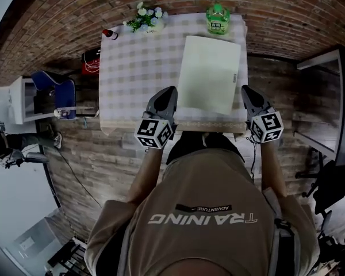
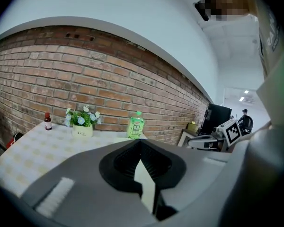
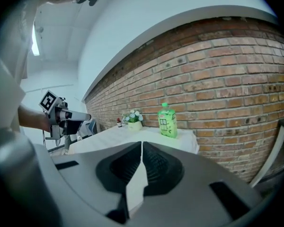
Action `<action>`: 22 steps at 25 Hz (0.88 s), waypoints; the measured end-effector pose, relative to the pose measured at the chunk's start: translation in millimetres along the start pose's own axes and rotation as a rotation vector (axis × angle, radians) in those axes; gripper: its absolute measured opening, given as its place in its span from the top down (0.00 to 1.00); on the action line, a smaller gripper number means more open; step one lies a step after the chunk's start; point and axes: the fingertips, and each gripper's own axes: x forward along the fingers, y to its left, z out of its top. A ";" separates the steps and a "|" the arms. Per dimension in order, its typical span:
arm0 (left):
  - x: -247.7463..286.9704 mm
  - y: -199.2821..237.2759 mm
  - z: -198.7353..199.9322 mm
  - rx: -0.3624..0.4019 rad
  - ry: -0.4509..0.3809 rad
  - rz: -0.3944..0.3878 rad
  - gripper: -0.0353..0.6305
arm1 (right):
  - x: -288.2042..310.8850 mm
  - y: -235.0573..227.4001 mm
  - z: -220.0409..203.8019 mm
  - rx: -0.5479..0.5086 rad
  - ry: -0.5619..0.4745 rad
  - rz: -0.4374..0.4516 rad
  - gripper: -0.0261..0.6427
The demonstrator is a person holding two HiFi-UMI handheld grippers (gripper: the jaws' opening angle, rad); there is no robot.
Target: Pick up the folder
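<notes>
**A:** Where is the folder (image 1: 210,73) lying?

**B:** It is lying flat on the checked table (image 1: 132,68), right of the middle of the head view. Its near edge is close to the table's near edge.

**A:** What is being held by the 2 tools?

**B:** Nothing. The left gripper (image 1: 168,92) is being kept squeezed shut with nothing inside it. The right gripper (image 1: 247,91) is being kept the same way.

**A:** What could be going wrong from here?

**B:** The folder is thin and flat. If closed jaws are being pushed at it, it is probably only being shoved along the cloth. It could be slid toward the green bottle (image 1: 218,19) at the top of the frame. Only 1 sheet could also be pinched, so the folder could be bent. The jaws likely need to be opened first, and an edge needs to be caught.

**A:** How are the arms being held?

**B:** Both arms are being stretched forward from the body at the bottom of the frame. The grippers are being pointed toward the top of the frame and tipped a little down. 1 is being held just beside each near corner of the folder. No touching is being seen.
</notes>
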 end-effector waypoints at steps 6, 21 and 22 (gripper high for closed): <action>28.6 33.3 -4.6 -0.013 0.022 -0.063 0.94 | 20.9 5.4 9.4 0.005 0.027 -0.092 0.94; 102.2 71.9 -8.5 0.003 0.108 -0.240 0.94 | 54.8 -2.2 21.1 0.090 0.108 -0.293 0.94; 103.8 72.8 -10.9 0.001 0.120 -0.240 0.94 | 54.3 -6.2 16.1 0.114 0.117 -0.302 0.94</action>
